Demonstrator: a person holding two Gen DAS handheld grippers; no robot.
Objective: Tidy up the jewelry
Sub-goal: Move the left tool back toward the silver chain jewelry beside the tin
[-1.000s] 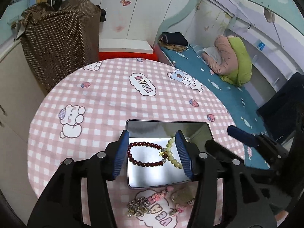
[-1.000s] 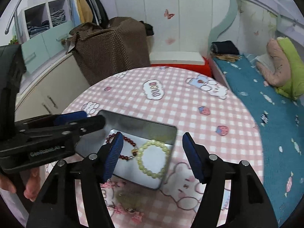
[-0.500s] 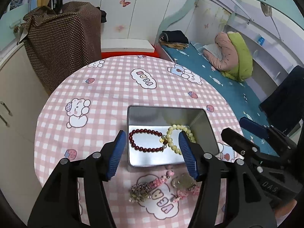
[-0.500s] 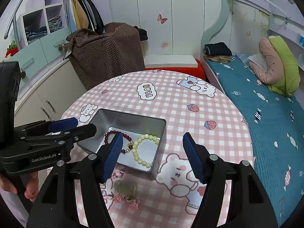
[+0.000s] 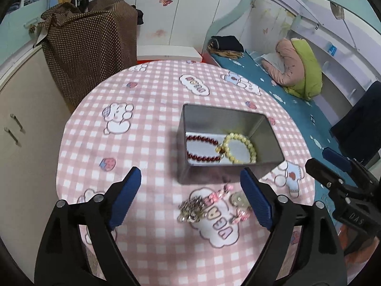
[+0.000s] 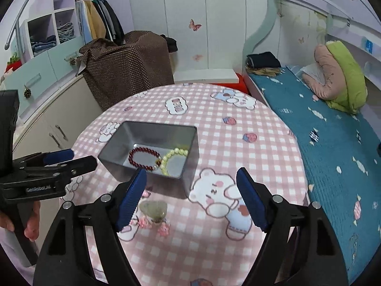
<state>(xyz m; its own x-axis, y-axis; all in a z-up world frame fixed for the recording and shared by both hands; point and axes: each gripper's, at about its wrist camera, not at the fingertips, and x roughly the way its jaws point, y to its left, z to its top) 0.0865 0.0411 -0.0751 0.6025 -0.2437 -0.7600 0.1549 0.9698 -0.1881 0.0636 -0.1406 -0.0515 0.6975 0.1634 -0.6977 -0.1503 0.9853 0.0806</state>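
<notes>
In metal tin [image 5: 228, 116]: red bead bracelet [image 5: 202, 149], touching pale yellow one [image 5: 240, 147].

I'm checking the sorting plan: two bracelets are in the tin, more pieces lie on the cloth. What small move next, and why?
Probably lower the left gripper onto the silver chain piece. Both grippers' jaws have just been opening and hold nothing; the red bracelet and yellow bracelet already lie in the tin, while the chain lies outside it, between the left jaws.

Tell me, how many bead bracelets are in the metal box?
2. The dark red bracelet lies on the left of the tin's floor, the pale yellow bracelet beside it on the right, touching it. The near wall may hide more.
</notes>
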